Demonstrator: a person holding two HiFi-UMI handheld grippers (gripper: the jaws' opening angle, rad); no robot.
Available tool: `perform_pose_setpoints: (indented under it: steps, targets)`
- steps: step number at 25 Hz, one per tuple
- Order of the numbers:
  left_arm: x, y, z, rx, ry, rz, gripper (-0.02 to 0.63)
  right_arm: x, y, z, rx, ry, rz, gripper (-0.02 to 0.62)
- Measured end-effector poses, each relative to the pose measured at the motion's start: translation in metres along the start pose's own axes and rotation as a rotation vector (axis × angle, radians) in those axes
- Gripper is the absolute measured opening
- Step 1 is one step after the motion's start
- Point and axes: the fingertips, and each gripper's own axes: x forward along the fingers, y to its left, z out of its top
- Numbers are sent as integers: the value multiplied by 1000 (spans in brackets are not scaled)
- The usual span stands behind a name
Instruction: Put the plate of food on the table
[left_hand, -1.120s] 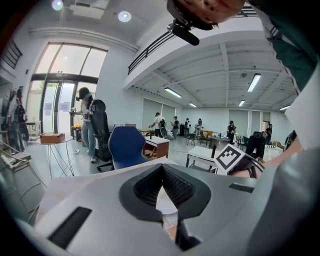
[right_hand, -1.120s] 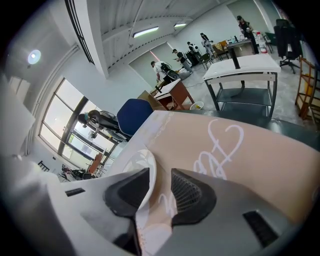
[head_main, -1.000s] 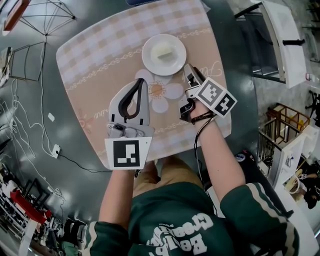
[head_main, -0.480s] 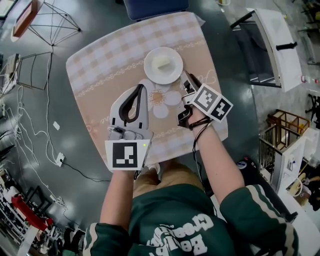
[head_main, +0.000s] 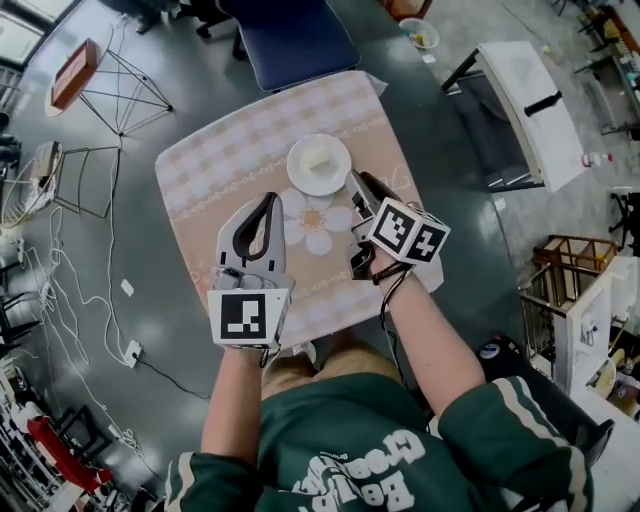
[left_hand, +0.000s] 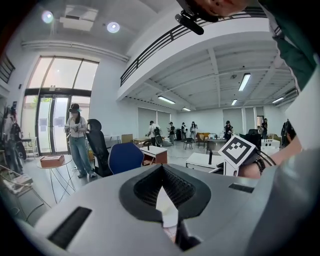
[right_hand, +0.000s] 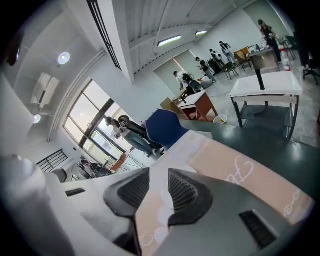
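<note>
White plate (head_main: 319, 164) with a pale piece of food (head_main: 318, 158) stands flat on the checked, flower-print table (head_main: 200, 170), toward its far side, with nothing touching it. Placement is judged complete. Any retreat should stay low and straight, clear of the rim. Right gripper (head_main: 360, 182) lies just beside the plate, jaws slightly parted and empty. Left gripper (head_main: 268, 200) is nearer the person, its tips together on nothing. Both forearms are extended forward.
</note>
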Motion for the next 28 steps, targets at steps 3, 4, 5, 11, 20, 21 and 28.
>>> perform_pose_setpoints:
  steps: [3, 4, 5, 11, 20, 21, 28]
  targets:
    - [-16, -6, 15, 1, -30, -22, 9, -18, 26, -1, -41, 5, 62, 123]
    - [-22, -7, 20, 1, -34, -28, 9, -25, 35, -1, -49, 1, 79, 123]
    - [-28, -9, 25, 2, -37, -35, 9, -33, 42, 1, -55, -6, 90, 121]
    - [-59, -20, 51, 15, -74, -71, 9, -74, 85, 8, -151, -46, 155, 109]
    - [-110, -32, 82, 11, -128, -99, 9, -126, 151, 7, -303, -75, 271, 73]
    - [-115, -33, 87, 16, -132, -104, 9, -134, 158, 7, -334, -79, 282, 67]
    - [-150, -32, 107, 43, -167, -128, 9, -184, 209, 8, -576, -143, 370, 44]
